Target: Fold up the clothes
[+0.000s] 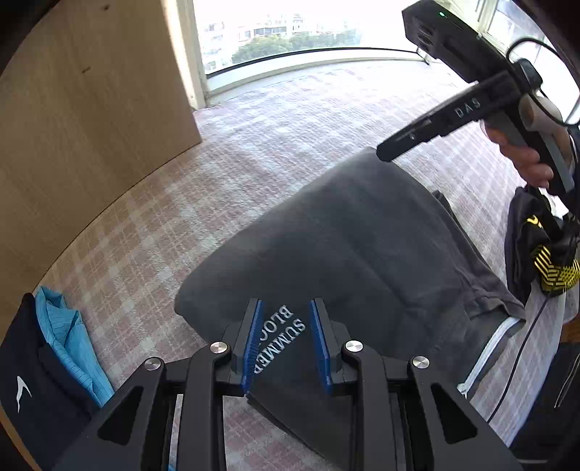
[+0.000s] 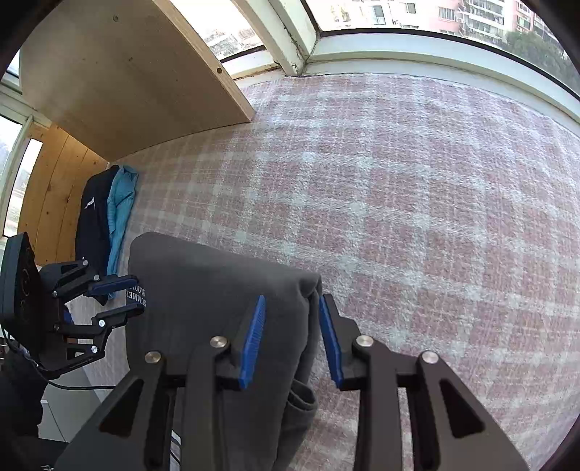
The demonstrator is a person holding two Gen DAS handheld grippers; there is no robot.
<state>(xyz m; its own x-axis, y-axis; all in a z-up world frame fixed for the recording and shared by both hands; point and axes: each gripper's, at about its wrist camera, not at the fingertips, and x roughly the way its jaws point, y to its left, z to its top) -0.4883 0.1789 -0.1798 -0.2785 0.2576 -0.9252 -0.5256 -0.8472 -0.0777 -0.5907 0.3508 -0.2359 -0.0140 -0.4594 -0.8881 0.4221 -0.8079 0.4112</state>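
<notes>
Dark grey garment [image 1: 348, 253] spread folded over the pink-and-white checked cloth [image 2: 417, 203] covering the bench, filling the middle of the left wrist view from 6 to 1 o'clock, white "SUMMER BLO…" lettering [image 1: 279, 337] showing at its near edge. Left gripper [image 1: 286, 333] released, blue pads [image 1: 253, 340] spread either side of that lettering, over the garment's edge; contact with the fabric impossible to tell. Right gripper [image 2: 291, 326] likewise released, jaws apart astride the garment's folded side edge at 6 o'clock of the right wrist view, one pad over grey fabric, the other over the checked cloth. Seen from the left wrist camera, right gripper at 2 o'clock, held by a hand [image 1: 522, 155], tip near the garment's far corner. Navy garment with white logo [image 1: 21, 380] and light blue garment [image 1: 69, 340] lying side by side at 8 o'clock, beside the wooden panel [image 1: 90, 108]. Black-and-yellow garment [image 1: 540, 250] at 3 o'clock. Window [image 2: 417, 21] beyond the bench's far edge at 12 o'clock.
</notes>
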